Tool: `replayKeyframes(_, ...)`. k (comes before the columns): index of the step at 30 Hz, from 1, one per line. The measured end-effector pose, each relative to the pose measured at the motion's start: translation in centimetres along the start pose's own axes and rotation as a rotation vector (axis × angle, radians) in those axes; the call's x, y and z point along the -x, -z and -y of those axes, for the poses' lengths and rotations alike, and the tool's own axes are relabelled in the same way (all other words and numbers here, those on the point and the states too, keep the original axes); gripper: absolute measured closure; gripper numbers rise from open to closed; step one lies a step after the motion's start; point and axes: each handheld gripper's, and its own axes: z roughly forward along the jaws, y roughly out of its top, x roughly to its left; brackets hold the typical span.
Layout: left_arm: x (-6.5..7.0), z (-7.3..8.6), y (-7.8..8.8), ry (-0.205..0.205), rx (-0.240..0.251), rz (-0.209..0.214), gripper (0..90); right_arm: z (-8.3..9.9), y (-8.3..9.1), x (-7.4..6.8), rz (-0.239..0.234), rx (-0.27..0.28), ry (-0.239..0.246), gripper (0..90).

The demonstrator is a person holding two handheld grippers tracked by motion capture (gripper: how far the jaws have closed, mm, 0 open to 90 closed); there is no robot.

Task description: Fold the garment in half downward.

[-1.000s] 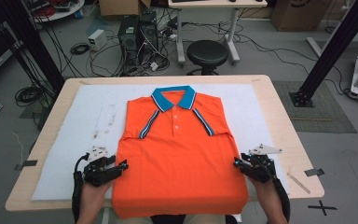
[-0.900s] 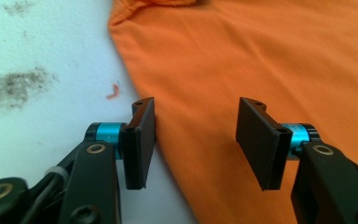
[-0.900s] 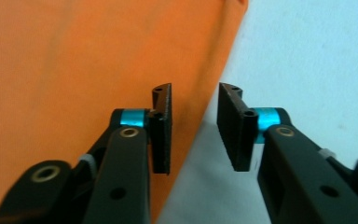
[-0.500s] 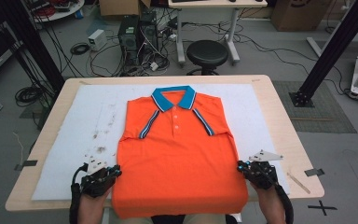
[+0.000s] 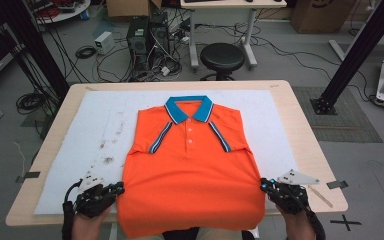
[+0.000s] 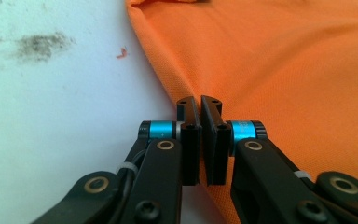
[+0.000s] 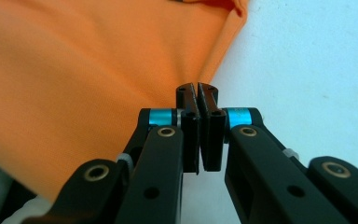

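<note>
Item: orange polo shirt [image 5: 192,175], laid flat and face up on the white mat [image 5: 80,145], collar away from us, hem over the near table [image 5: 310,150] edge.

Left gripper [image 5: 111,190]: we have its jaws pinched shut on the shirt's left side edge near the hem. Right gripper [image 5: 266,187]: shut likewise on the right side edge.

Step, as we judge it: both lower edges gripped for a fold. Next move calls for lifting both together, evenly, and carrying the hem toward the collar.
</note>
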Motion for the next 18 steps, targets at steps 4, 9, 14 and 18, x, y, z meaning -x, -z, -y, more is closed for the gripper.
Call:
replayKeyframes(4, 0.1, 0.2, 1.0, 0.012, 0.007, 0.033, 86.3, 0.4, 1.3, -0.5, -0.002, 0.012, 0.0, 88.7)
replayKeyframes(9, 0.7, 0.4, 1.9, -0.002, 0.014, 0.064, 86.1, 1.0, 2.2, -1.0, 0.001, 0.011, 0.008, 88.5)
replayKeyframes(14, 0.6, 0.2, 1.4, 0.002, 0.05, 0.021, 49.3, 1.1, 1.4, -0.4, -0.001, -0.011, -0.032, 68.5)
replayKeyframes(18, -0.2, -0.6, 0.7, 0.018, 0.084, -0.001, 41.4, 0.8, 0.9, 0.1, 0.014, 0.003, -0.045, 63.3)
